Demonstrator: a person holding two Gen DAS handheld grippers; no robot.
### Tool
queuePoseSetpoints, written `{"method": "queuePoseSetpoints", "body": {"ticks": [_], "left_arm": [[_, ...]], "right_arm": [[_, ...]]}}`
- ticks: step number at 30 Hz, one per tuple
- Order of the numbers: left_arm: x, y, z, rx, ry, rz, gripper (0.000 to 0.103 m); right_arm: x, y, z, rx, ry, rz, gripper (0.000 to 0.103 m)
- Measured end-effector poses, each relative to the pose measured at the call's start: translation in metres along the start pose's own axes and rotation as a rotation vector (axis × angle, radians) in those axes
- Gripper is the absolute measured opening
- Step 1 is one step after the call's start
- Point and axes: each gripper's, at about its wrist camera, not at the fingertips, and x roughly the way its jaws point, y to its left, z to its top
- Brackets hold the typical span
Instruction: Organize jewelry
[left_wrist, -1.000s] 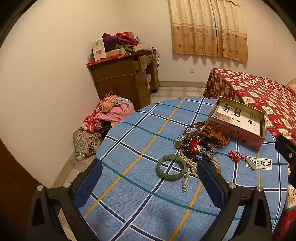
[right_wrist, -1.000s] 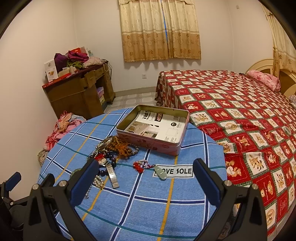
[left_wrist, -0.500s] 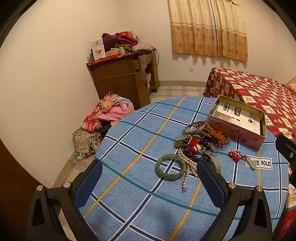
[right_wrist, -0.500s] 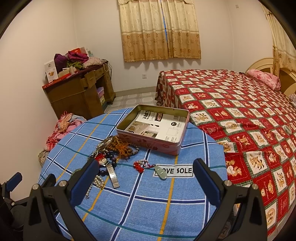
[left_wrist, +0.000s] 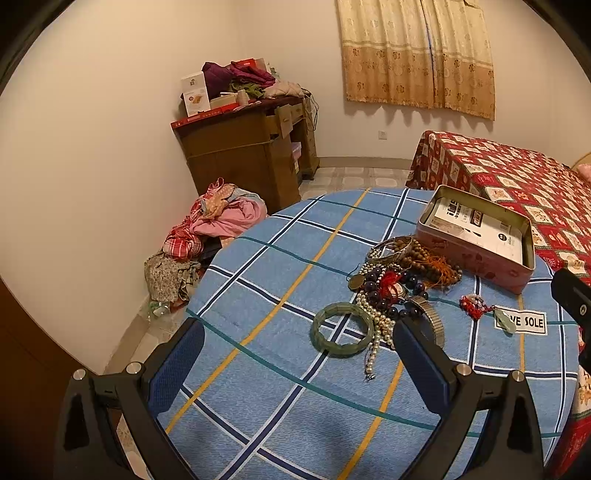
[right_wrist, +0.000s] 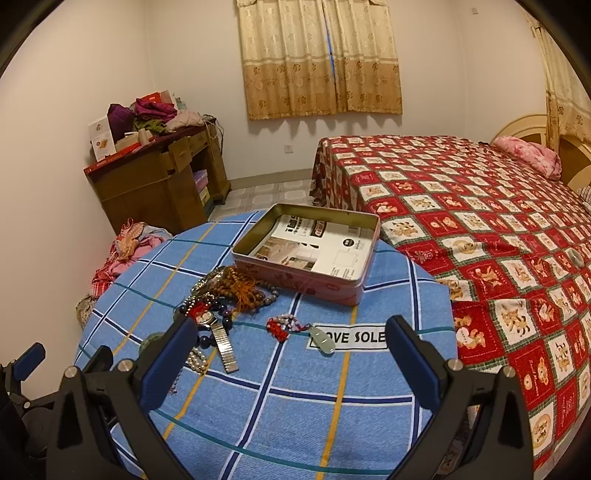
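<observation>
A heap of jewelry lies on the round blue-checked table: bead strings, pearls, a metal watch band. A green jade bangle rests at the heap's near edge, just ahead of my open left gripper. A red charm with a pale jade pendant lies apart, ahead of my open right gripper. An open pink tin lined with paper stands behind the heap. Both grippers hover above the table and hold nothing.
A bed with a red patterned cover adjoins the table on the right. A wooden desk piled with clothes and boxes stands by the far wall. A clothes heap lies on the floor at the left.
</observation>
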Motion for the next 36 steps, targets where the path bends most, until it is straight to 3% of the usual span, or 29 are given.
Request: {"method": "queuePoseSetpoints", "body": {"ticks": [11,14,16,18,20,23,27,30,32,34,36], "left_arm": [[0.019,0.005,-0.009,0.020,0.027,-0.032,0.102],[0.036,0.017,-0.021,0.020,0.072,-0.031,0.102],[0.048,0.026,-0.028,-0.004,0.110,-0.044,0.102],[0.059,0.036,-0.034,-0.039,0.142,-0.058,0.102],[0.066,0.040,-0.037,-0.056,0.155,-0.073,0.102],[0.070,0.041,-0.034,-0.060,0.147,-0.115,0.102],[0.075,0.032,-0.030,-0.037,0.146,-0.187,0.102],[0.084,0.025,-0.023,-0.041,0.167,-0.240,0.102],[0.094,0.020,-0.020,-0.040,0.180,-0.229,0.102],[0.103,0.020,-0.018,-0.053,0.204,-0.216,0.101],[0.107,0.025,-0.017,-0.078,0.211,-0.217,0.095]], "right_arm": [[0.013,0.000,-0.004,-0.022,0.027,0.028,0.103],[0.021,-0.004,-0.012,-0.043,0.053,0.070,0.083],[0.033,-0.003,-0.021,-0.062,0.107,0.137,0.067],[0.045,0.000,-0.026,-0.062,0.158,0.207,0.059],[0.060,0.008,-0.027,-0.072,0.203,0.293,0.056],[0.078,0.025,-0.024,-0.114,0.217,0.345,0.054],[0.108,0.044,-0.025,-0.149,0.272,0.367,0.038],[0.134,0.050,-0.029,-0.145,0.340,0.374,0.037],[0.146,0.052,-0.031,-0.136,0.358,0.376,0.037],[0.154,0.050,-0.032,-0.133,0.390,0.368,0.019],[0.154,0.044,-0.032,-0.110,0.388,0.383,0.018]]}}
